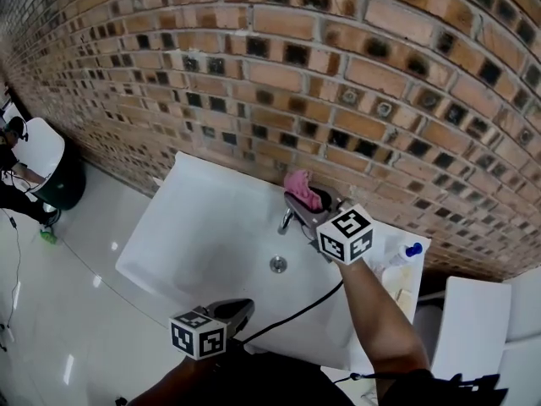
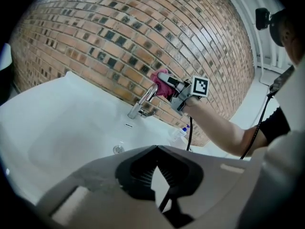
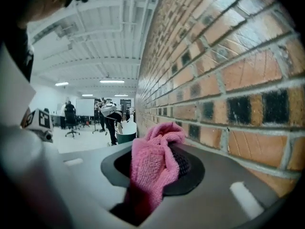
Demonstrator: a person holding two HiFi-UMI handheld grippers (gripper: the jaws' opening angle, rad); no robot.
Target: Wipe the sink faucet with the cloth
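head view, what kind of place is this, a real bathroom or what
Probably a washroom mock-up inside a large lab or workshop hall. A white sink with a chrome faucet stands against a brick wall, but the right gripper view shows an open floor with people, an office chair and strip lights.

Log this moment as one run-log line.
right gripper: shut on cloth, at faucet top | left gripper: shut, empty, by sink front
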